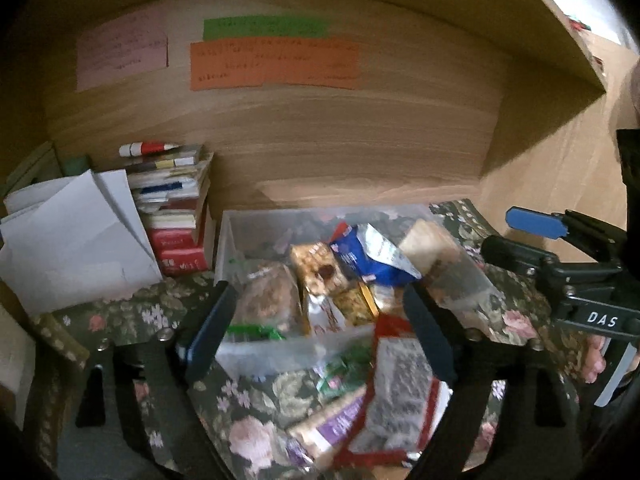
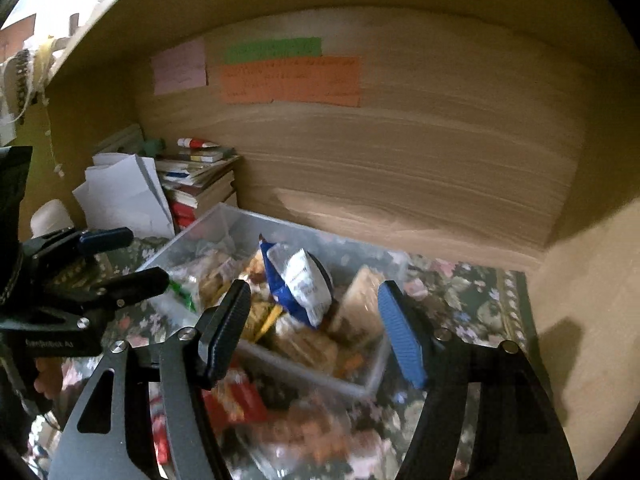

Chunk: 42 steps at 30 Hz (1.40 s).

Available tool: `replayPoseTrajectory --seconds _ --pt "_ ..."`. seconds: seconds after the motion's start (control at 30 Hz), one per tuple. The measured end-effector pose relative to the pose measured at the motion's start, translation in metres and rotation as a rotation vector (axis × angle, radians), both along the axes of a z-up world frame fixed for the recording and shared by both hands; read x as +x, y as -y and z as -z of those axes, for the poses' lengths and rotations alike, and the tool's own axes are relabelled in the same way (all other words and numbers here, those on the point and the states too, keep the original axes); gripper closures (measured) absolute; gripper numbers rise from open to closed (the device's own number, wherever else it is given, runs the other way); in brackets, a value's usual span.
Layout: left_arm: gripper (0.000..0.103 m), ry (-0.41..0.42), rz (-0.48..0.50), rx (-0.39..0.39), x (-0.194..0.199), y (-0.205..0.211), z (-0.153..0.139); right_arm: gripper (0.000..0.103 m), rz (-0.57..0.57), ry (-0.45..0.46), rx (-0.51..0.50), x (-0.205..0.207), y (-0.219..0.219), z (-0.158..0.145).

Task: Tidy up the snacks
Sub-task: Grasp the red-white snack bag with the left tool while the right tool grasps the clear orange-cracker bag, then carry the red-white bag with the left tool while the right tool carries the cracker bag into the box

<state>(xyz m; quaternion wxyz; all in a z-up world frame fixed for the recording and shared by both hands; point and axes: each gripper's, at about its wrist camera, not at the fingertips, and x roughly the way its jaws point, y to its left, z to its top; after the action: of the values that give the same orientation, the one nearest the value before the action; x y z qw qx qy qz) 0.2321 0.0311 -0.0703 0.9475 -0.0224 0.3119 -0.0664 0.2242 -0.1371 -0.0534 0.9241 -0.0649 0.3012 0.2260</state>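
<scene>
Both grippers hang over a clear plastic bin [image 1: 236,240] of snacks on a floral cloth [image 1: 132,316] inside a wooden alcove. The left gripper [image 1: 320,332] stands wide, nothing pressed between its pads; a blurred red-edged packet [image 1: 400,396] lies under it on the cloth at the bin's near edge. The right gripper [image 2: 316,328] is partly spread, also empty, over the bin's near right corner. In the bin, a blue-and-white bag [image 2: 300,280] sits on top, tilted, amid cracker and nut packs. The left wrist view alone shows a purple-labelled packet [image 1: 340,420] and green wrappers [image 1: 340,372] on the cloth before the bin. The right wrist view alone shows the cloth's bare right edge [image 2: 516,308] and blurred red packets [image 2: 240,400] at the near side. Both views show the book stack [image 1: 176,208] and white papers [image 1: 72,240] left of the bin, and coloured notes [image 1: 272,64] on the back wall.
</scene>
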Motion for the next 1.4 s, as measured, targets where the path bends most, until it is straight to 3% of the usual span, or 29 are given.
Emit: replayPoseTrajectory --seconds 0.33,0.7,0.87,1.2,1.4 --pt "0.006 -0.061 0.055 -0.024 -0.034 0.034 0.022 0.038 0.016 -0.049 0.016 -0.032 0.029 0.023" --pt "0.007 -0.162 0.067 -0.034 -0.023 0.054 0.065 0.03 -0.017 -0.172 0.013 -0.038 0.035 0.067" --pt "0.025 -0.183 0.08 -0.058 -0.017 0.052 0.076 0.025 -0.039 -0.208 -0.005 -0.028 0.024 0.081" --pt "0.036 -0.163 0.091 -0.069 -0.015 0.048 0.075 0.023 -0.073 -0.254 -0.042 -0.01 0.006 0.097" --pt "0.037 -0.146 0.087 -0.075 -0.023 0.042 0.066 0.038 -0.079 -0.265 -0.034 -0.011 0.007 0.097"
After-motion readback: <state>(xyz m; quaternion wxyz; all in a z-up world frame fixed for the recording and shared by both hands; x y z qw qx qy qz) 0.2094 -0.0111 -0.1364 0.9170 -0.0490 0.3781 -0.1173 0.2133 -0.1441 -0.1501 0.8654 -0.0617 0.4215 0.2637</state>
